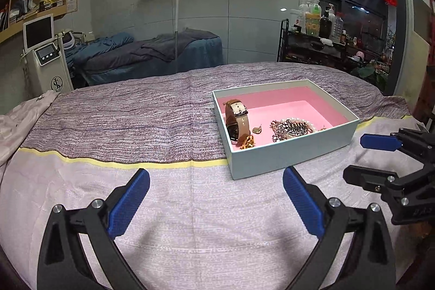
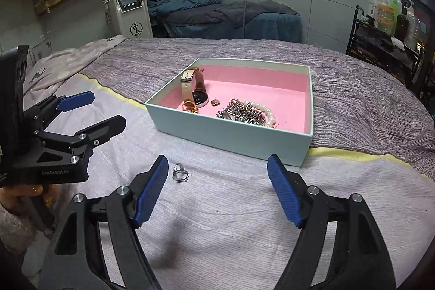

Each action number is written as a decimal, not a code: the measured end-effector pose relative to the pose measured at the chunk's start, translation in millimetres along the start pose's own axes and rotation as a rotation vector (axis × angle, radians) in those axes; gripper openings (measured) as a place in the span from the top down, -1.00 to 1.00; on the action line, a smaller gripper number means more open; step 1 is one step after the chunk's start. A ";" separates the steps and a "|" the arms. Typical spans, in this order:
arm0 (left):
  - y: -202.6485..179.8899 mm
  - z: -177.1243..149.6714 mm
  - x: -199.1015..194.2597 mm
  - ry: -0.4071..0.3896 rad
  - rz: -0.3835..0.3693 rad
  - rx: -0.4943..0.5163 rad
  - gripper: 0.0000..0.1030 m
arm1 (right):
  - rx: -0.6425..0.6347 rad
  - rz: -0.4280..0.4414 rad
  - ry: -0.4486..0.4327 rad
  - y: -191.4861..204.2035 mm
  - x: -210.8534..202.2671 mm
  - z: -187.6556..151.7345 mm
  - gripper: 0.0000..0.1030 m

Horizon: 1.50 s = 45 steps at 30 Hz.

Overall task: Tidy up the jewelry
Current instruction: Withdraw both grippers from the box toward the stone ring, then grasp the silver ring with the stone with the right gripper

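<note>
A pale blue box [image 1: 293,154] with a pink lining sits on the bed; it also shows in the right wrist view [image 2: 225,131]. Inside lie a brown-strap watch [image 1: 238,121], gold rings [image 1: 248,142], a small pendant [image 1: 257,130] and a heap of chains and pearls [image 1: 292,127]. A small silver ring [image 2: 180,173] lies on the cover in front of the box, just right of my right gripper's left finger. My left gripper [image 1: 216,197] is open and empty, short of the box. My right gripper [image 2: 217,184] is open and empty, low over the cover.
The bed has a lilac cover [image 1: 190,222] with a yellow stripe and a purple knit blanket [image 1: 136,110] behind it. Beyond stand a massage bed [image 1: 152,53], a white device [image 1: 44,56], a floor lamp and a black trolley [image 1: 312,45] with bottles.
</note>
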State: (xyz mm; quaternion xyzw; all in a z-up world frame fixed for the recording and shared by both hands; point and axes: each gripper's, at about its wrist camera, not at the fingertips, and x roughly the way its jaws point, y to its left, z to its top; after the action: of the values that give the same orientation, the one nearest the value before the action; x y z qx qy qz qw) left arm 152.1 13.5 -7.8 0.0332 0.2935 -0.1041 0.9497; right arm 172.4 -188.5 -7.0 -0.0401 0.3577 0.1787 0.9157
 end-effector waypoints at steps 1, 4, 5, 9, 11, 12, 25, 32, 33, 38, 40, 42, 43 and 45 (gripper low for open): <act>1.0 -5.1 -1.6 0.006 0.000 -0.003 -0.88 | -0.009 0.007 0.010 5.0 1.6 -2.4 -0.43; 3.8 -16.3 -1.8 0.035 0.001 -0.016 -0.87 | -0.023 0.026 0.044 14.4 11.1 -5.8 -0.19; 5.3 -19.2 -2.2 0.041 0.000 -0.021 -0.88 | -0.031 0.031 0.058 18.2 14.7 -6.2 -0.16; 14.0 -25.3 -4.6 0.050 0.016 -0.046 -0.88 | -0.071 0.040 0.098 31.5 29.4 -4.7 0.00; 18.4 -25.3 -4.8 0.050 0.023 -0.060 -0.87 | -0.078 0.031 0.126 35.1 39.3 -3.8 0.18; 20.8 -25.3 -5.6 0.047 0.026 -0.066 -0.87 | -0.079 0.028 0.137 35.9 43.4 -3.5 0.26; 22.2 -24.1 -10.4 0.036 0.015 -0.073 -0.87 | -0.094 0.025 0.155 39.4 48.3 -7.5 0.66; 14.4 -25.0 -12.7 0.039 -0.008 -0.067 -0.87 | -0.035 0.063 0.131 27.5 29.9 -16.6 0.66; 12.3 -25.6 -13.2 0.040 -0.013 -0.065 -0.87 | -0.028 0.062 0.126 25.1 26.4 -18.6 0.66; -0.8 -26.0 -13.8 0.041 -0.037 -0.040 -0.87 | 0.002 0.046 0.086 11.1 7.1 -22.1 0.66; -5.2 -24.4 -13.6 0.040 -0.051 -0.038 -0.87 | 0.016 0.032 0.063 3.8 0.3 -18.7 0.66; -10.5 -21.9 -13.2 0.036 -0.061 -0.030 -0.87 | 0.028 0.018 0.038 -3.5 -5.9 -13.5 0.66; -13.2 -20.4 -13.3 0.034 -0.067 -0.024 -0.87 | 0.033 0.011 0.028 -8.1 -8.7 -10.3 0.66; -18.1 -17.4 -13.5 0.027 -0.073 -0.014 -0.87 | 0.038 -0.002 0.007 -15.8 -12.4 -3.6 0.66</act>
State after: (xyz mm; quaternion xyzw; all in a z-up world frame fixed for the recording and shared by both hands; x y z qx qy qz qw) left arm 127.7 0.4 -14.6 0.0174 0.3081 -0.1362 0.9414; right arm 167.2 -207.6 -2.2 -0.0236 0.3643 0.1709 0.9151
